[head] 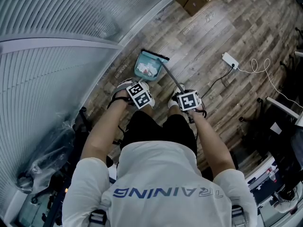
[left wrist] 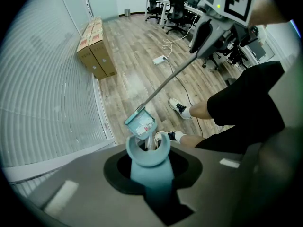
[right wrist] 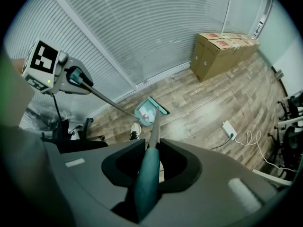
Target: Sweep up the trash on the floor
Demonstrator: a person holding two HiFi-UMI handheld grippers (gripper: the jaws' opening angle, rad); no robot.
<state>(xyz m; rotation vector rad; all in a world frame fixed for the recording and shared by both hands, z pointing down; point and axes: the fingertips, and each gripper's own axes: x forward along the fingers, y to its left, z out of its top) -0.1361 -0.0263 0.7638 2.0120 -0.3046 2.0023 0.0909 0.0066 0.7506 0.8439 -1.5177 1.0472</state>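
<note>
1. While the left gripper [head: 139, 94] pinches the dustpan's teal plastic handle [left wrist: 147, 162], the right gripper [head: 188, 100] clamps the broom's teal grip [right wrist: 146, 174].
2. Squarish dustpan [head: 140, 60] sits on the plank floor [head: 227, 27], white trash [head: 147, 70] inside and the black brush [head: 157, 56] at its far edge.
3. Ribbed blinds [head: 47, 22] are close on the left, with open floor to the right.

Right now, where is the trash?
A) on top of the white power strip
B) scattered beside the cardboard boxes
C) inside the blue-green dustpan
C: the pale scraps of trash lie inside the blue-green dustpan, which sits on the wooden floor with the broom head at its far edge.
</note>
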